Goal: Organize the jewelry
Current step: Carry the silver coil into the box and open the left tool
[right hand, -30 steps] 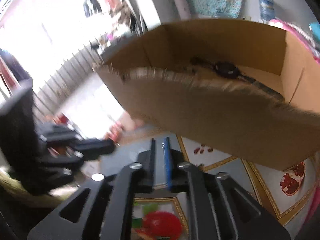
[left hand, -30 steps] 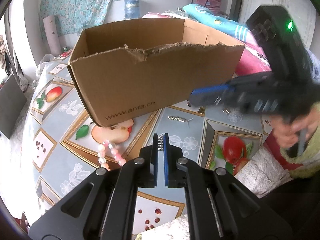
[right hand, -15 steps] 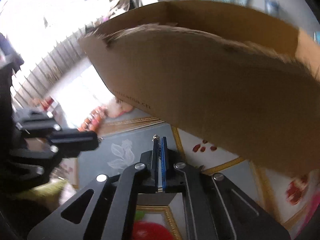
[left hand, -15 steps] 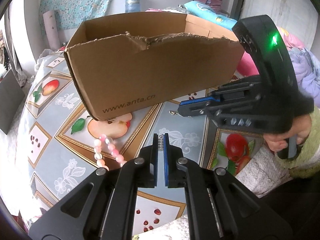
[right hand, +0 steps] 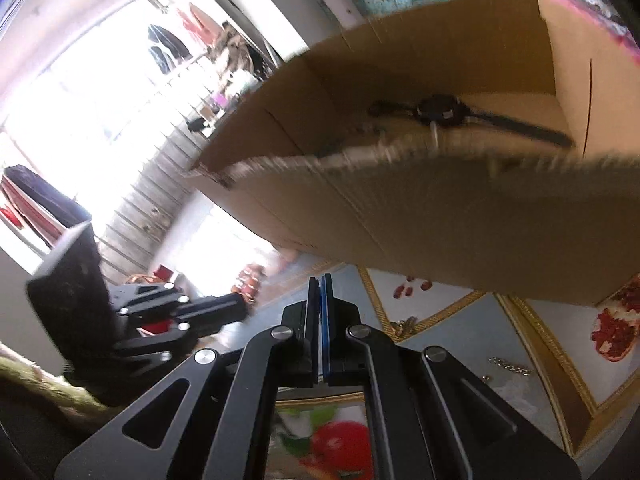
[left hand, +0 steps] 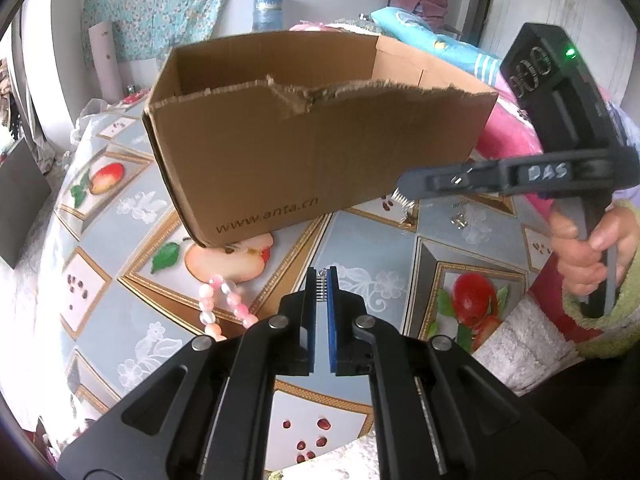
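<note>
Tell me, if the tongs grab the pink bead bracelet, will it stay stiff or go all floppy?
Probably floppy: the pink bead bracelet is separate round beads on a string, lying in a loose loop on the tablecloth. The smooth, glossy beads might slip or roll between the pads. It looks small, so likely light.

Both tools (left hand: pixel 321 280) (right hand: pixel 319 292) closed, angled down.

The cardboard box (left hand: pixel 320 148) hides its own floor from the left wrist view, and its near rim smears with blur in the right one. The dark strapped thing (right hand: pixel 440 110) inside is too soft to name. The pink bead string (left hand: pixel 224 308) runs out of sight behind the left gripper (left hand: pixel 321 280). Small metal bits (right hand: pixel 508 366) on the table (left hand: pixel 380 280) are too tiny to identify.
</note>
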`<act>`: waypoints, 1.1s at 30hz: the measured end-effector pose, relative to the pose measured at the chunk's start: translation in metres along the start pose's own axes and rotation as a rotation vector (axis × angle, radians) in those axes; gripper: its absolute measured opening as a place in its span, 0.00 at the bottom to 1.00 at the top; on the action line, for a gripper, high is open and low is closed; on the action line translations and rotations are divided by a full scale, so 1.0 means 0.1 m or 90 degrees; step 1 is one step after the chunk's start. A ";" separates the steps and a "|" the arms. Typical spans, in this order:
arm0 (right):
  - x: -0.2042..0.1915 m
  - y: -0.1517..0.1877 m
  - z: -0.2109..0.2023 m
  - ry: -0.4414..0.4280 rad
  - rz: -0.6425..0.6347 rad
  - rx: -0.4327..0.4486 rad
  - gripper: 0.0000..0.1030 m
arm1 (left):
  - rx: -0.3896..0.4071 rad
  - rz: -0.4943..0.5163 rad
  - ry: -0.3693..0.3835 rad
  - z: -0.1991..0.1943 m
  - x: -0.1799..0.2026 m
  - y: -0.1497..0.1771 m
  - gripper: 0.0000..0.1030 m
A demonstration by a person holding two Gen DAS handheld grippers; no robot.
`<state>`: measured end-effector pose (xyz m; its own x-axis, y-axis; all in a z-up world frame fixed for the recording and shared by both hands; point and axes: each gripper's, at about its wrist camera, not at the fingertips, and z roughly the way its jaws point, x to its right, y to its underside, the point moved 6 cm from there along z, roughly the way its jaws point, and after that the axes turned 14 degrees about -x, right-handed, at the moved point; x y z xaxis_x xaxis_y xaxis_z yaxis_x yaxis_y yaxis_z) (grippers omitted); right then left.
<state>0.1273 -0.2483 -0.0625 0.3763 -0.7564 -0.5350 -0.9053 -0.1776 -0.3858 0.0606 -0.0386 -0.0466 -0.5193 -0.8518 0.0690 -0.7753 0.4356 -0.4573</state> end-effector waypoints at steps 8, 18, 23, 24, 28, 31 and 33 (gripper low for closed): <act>-0.41 -0.24 -0.77 -0.014 -0.088 0.100 0.01 | 0.065 0.015 0.039 -0.57 0.08 -0.30 0.04; -0.37 -1.03 -1.18 0.078 -0.146 0.134 0.01 | 0.092 0.005 0.131 -0.70 0.09 -1.23 0.04; -0.04 -1.36 -0.94 0.127 -0.103 0.057 0.01 | 0.003 -0.026 0.153 -0.17 0.00 -1.57 0.04; 0.05 -1.42 -0.84 0.133 -0.092 0.034 0.01 | -0.007 -0.025 0.153 -0.09 -0.01 -1.62 0.04; 0.30 -1.49 -0.59 0.161 -0.061 -0.024 0.01 | -0.057 -0.044 0.152 0.22 -0.04 -1.78 0.04; 0.45 -1.48 -0.47 0.169 -0.038 -0.045 0.01 | -0.075 -0.061 0.130 0.36 -0.08 -1.84 0.13; 0.51 -1.50 -0.45 0.162 -0.034 -0.043 0.03 | -0.079 -0.074 0.126 0.39 -0.10 -1.86 0.27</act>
<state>0.2730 -0.2884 0.0020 0.3697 -0.8773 -0.3062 -0.8999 -0.2560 -0.3531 0.2237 -0.1222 0.0032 -0.4743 -0.8304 0.2922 -0.8661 0.3807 -0.3240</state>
